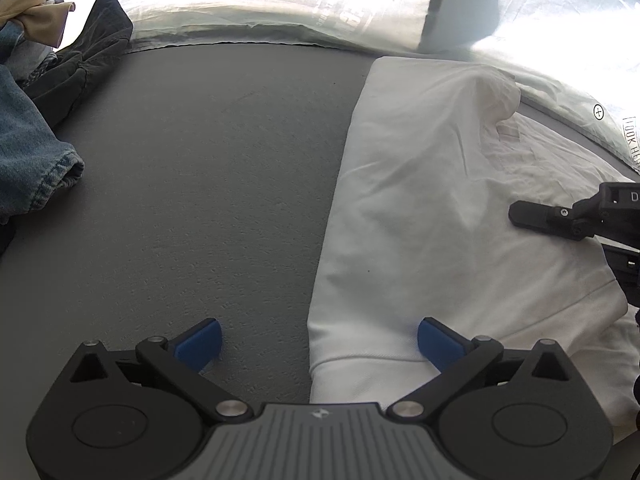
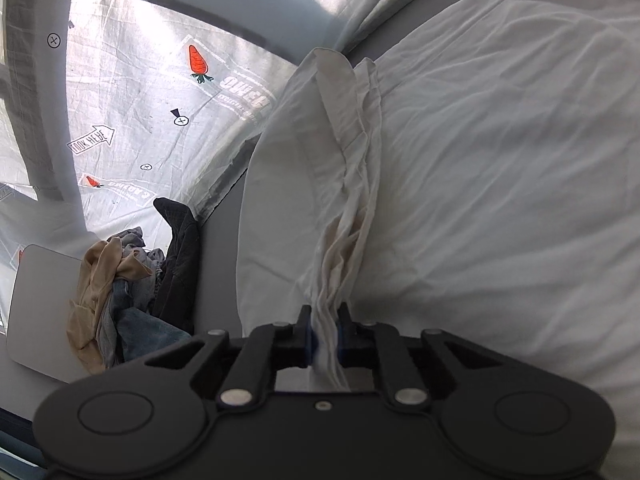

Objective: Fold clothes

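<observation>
The white garment [image 1: 432,216] is lying on the grey counter [image 1: 208,184], toward its right side, and it appears to be partway through its fold: its left edge is already running as a neat doubled line down the counter, while the far end is humping up and the right part is still lying wrinkled, so at least one more fold seems to be left. The left gripper [image 1: 318,340] is standing fully open at the near end of that edge, one blue pad over bare counter and the other over the cloth, holding nothing. The right gripper [image 2: 323,338] is clamping nearly shut on a bunched ridge of the white cloth [image 2: 348,216], which is running away from the jaws in a gathered pleat. Judging by this, the right hand is carrying out the current fold while the left is free. A pile of clothes [image 2: 120,304] is waiting at the far left, with jeans [image 1: 28,152], a dark piece [image 1: 96,52] and a tan piece [image 1: 32,8], so most of the job looks to be ahead. The left wrist view is showing the garment's outline, its folded edge and the right gripper coming in over the cloth from the side, none of which the right view makes clear. The right wrist view is showing the pinch itself and a flat pale board [image 2: 36,304] behind the pile, plus the carrot-print sheet [image 2: 132,92] beyond the counter, seen only as a bright strip from the left.
</observation>
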`<state>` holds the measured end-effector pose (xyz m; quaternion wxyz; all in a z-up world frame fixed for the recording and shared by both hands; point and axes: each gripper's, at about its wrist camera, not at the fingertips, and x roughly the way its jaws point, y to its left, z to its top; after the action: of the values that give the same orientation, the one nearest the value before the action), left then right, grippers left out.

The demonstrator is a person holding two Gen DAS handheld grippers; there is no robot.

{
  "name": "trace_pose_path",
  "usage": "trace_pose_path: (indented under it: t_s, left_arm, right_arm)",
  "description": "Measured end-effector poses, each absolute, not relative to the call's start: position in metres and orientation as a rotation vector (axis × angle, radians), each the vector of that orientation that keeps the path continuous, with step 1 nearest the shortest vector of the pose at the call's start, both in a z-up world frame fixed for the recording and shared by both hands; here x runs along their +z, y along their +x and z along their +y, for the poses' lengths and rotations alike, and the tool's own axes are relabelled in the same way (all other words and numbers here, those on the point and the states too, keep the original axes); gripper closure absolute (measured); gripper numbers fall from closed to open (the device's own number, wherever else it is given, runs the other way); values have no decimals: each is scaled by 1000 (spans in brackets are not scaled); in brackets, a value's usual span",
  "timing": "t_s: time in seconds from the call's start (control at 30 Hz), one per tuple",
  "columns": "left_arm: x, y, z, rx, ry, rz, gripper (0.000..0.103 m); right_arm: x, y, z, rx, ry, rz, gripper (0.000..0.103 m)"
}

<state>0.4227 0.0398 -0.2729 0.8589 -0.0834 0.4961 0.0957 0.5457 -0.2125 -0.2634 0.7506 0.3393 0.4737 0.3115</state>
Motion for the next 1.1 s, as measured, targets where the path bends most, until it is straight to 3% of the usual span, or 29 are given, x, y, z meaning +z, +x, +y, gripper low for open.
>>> trace_pose_path:
  t_s: [0.4,0.67,0.73,0.9,0.97,1.0,1.03,1.1]
  left_arm:
    - [-235,422,8,64,-143,1010,0]
    - [-251,415,-18,-1,-163,1068,0]
    - [-260,412,-25,-9,-158,1095,0]
    - [-271,407,-34,-20,-134,1105,0]
    - [-272,406,-35,-23,-126,1103,0]
    - [-273,406,-36,-23,-122,1102,0]
    - [-273,405,-36,-23,-118,1101,0]
    - [-274,406,-37,-20,-112,1102,0]
  right_arm:
    - [-214,492,-287,617,726,800,94]
    - [-209,467,-371,391,736,745,93]
    - [-227,466,-382,342,788,810,87]
    - [-257,446,-386,292,862,880,62]
    - [-259,440,-383,313,851,890,66]
    - [-257,439,-382,331,831,891,82]
    - [-254,439,-382,348,816,894,88]
    - [-249,438,-382,354,788,899,89]
